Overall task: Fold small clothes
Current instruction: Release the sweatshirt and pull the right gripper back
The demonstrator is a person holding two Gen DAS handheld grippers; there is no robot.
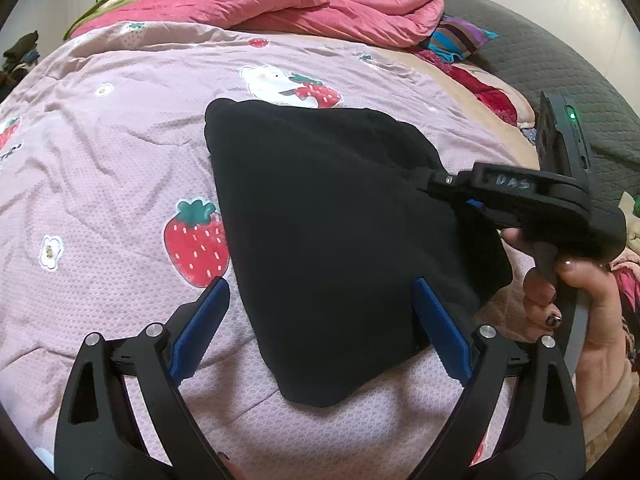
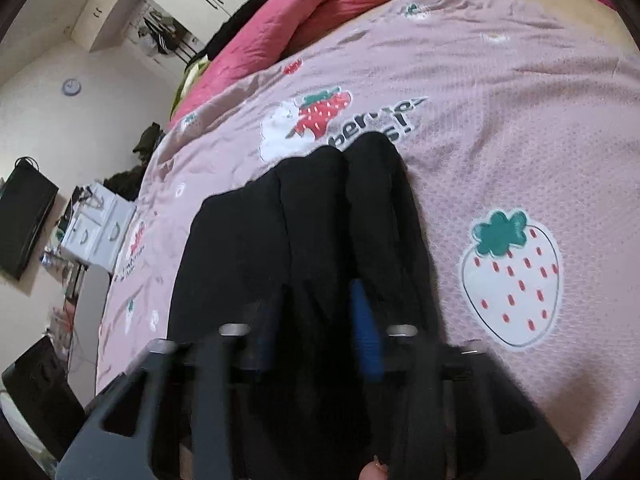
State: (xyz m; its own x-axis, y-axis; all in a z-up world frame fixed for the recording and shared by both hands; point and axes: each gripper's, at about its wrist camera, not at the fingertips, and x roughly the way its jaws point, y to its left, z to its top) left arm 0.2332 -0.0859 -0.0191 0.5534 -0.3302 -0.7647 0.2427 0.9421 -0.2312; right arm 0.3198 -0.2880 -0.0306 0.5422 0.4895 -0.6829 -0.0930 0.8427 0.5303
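Black garment (image 1: 340, 248) lies between wide-open left fingers (image 1: 208, 312); right fingers (image 2: 364, 332) pinch its edge.

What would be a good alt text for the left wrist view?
A black garment lies on a pink strawberry-print bedspread, and the right claw is shut on its right edge. The left claw is open over its near end. A rumpled pink quilt lies behind.

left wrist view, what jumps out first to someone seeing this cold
A black garment lies mid-bed on a pink strawberry-print cover. The right tongs pinch its right edge, while the left tongs gape wide over its near end. A rumpled pink quilt is heaped behind.
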